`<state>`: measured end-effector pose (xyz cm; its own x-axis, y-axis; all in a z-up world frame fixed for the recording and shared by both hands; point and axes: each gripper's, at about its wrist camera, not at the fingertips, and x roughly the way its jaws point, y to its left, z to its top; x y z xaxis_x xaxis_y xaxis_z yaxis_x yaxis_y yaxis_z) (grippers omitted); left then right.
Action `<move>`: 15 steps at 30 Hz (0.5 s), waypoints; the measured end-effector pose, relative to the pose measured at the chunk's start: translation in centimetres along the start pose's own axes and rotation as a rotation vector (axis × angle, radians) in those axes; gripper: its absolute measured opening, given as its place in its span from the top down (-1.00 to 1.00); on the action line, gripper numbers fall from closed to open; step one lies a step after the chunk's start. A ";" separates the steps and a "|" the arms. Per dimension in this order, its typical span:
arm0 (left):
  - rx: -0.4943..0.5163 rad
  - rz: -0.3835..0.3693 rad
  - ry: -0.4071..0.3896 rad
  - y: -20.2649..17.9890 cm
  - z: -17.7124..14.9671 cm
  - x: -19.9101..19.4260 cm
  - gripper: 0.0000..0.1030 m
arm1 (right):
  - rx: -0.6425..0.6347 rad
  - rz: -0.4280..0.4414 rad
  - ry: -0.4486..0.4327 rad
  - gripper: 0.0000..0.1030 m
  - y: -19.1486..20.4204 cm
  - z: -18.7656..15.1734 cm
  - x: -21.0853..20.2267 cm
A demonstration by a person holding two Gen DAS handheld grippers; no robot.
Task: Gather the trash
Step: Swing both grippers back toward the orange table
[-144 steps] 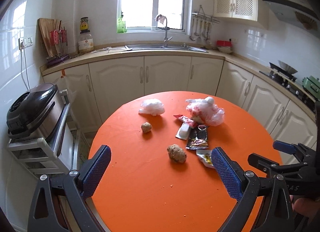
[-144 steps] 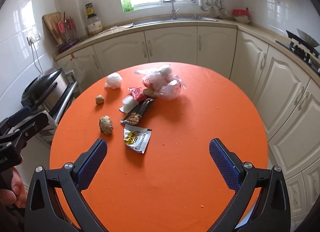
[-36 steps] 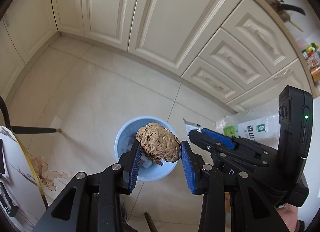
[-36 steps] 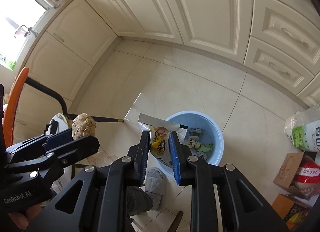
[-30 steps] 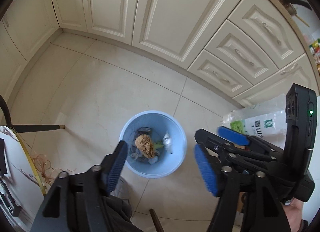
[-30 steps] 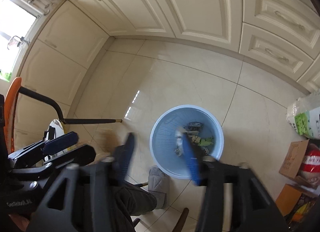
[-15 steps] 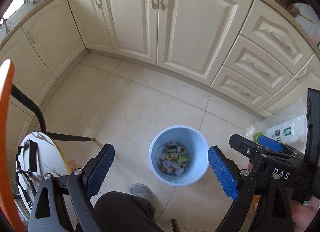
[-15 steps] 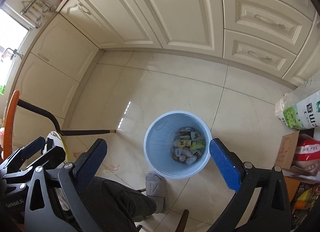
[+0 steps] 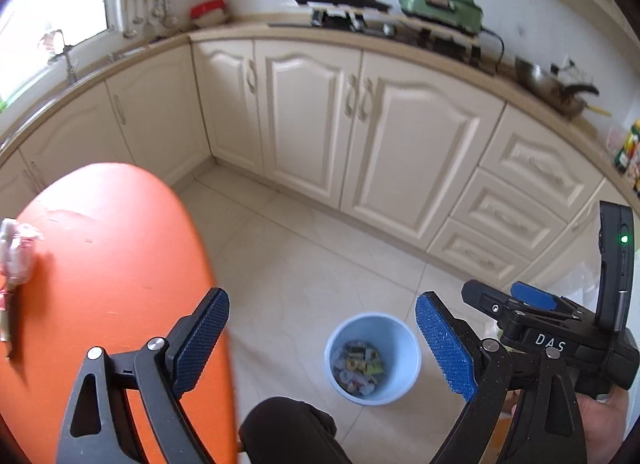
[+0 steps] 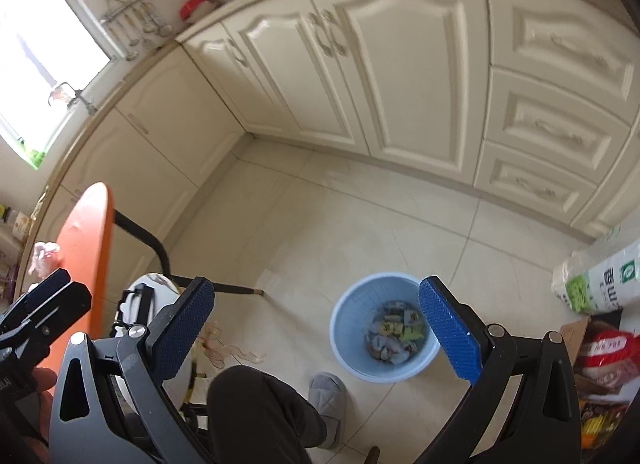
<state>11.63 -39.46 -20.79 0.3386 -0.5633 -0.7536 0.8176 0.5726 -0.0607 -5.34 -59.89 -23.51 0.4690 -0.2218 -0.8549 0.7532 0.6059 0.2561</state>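
Note:
A light blue bin point(image 9: 373, 358) point(image 10: 386, 326) stands on the tiled floor, holding wrappers and other scraps. My left gripper point(image 9: 320, 342) is open and empty, high above the floor, between the orange table point(image 9: 104, 284) and the bin. My right gripper point(image 10: 316, 328) is open and empty too, well above the bin. A pink-white plastic bag point(image 9: 16, 252) and a dark wrapper point(image 9: 10, 334) lie at the table's left edge. In the right wrist view the bag point(image 10: 42, 258) shows on the table point(image 10: 86, 248). The right gripper point(image 9: 532, 300) shows at the far right of the left wrist view.
Cream cabinets point(image 9: 360, 136) line the far wall, with a stove and pans on the counter. A person's dark trouser knee point(image 10: 256, 408) and grey slipper point(image 10: 330, 396) are near the bin. Bags and boxes point(image 10: 596, 304) sit on the floor at right.
Both grippers opened over the bin; the brown lump and the yellow wrapper fell in. Then both rose and tilted up, the left swinging toward the orange table.

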 end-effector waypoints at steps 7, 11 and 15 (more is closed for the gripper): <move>-0.074 0.069 -0.139 5.2 -3.1 -10.7 -0.84 | -0.128 0.050 -0.071 -1.00 7.1 0.8 -3.4; -0.113 0.127 -0.198 7.1 -5.3 -15.8 -0.88 | -0.241 0.109 -0.112 -1.00 13.3 0.6 -5.7; -0.155 0.179 -0.252 8.6 -7.6 -20.0 -0.91 | -0.311 0.143 -0.131 -1.00 17.1 0.0 -6.9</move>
<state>8.35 -18.73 -11.23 0.5902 -0.5642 -0.5773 0.6610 0.7483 -0.0555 4.32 -48.03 -13.25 0.6293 -0.2019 -0.7505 0.5092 0.8366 0.2020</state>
